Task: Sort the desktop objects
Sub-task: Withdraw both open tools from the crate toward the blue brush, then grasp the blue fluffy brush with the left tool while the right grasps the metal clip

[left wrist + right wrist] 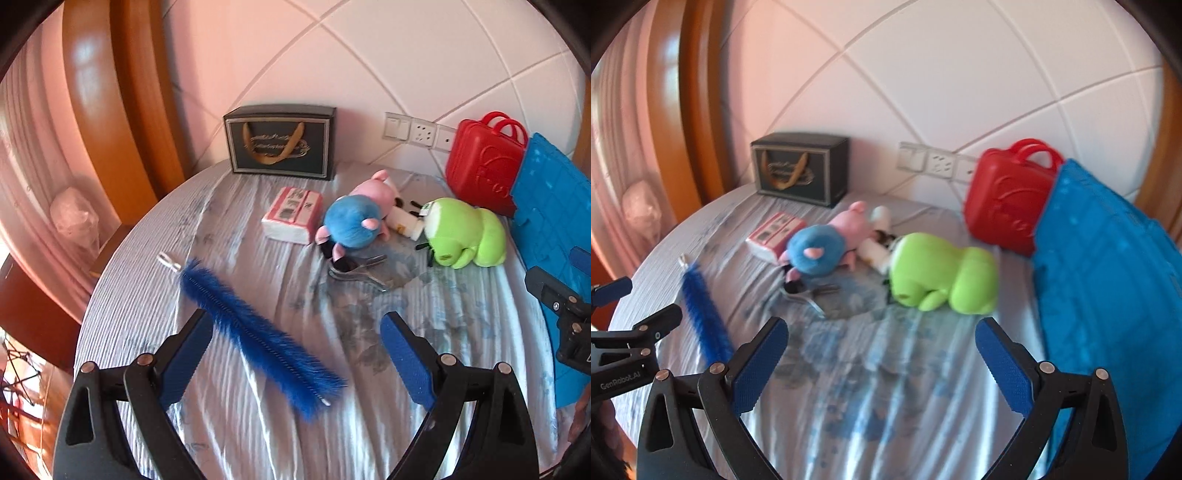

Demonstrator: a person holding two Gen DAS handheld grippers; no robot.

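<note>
We've got both tongs, left [295, 354] and right [881, 360], wide open and empty, so we'd pinch the light, floppy brush [258, 336] between the left ones mid-stem.

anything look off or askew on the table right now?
Mostly clutter. The green plush and the blue-and-pink plush lie tipped on their sides, the latter over metal tongs. The blue mat leans against the red case. Nothing spilled or visibly broken.

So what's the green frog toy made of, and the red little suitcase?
The green frog toy looks like soft plush fabric: matte, rounded and squashy-looking. The red suitcase seems hard molded plastic: smooth and a bit shiny, with a raised pattern pressed into its side and stiff loop handles.
</note>
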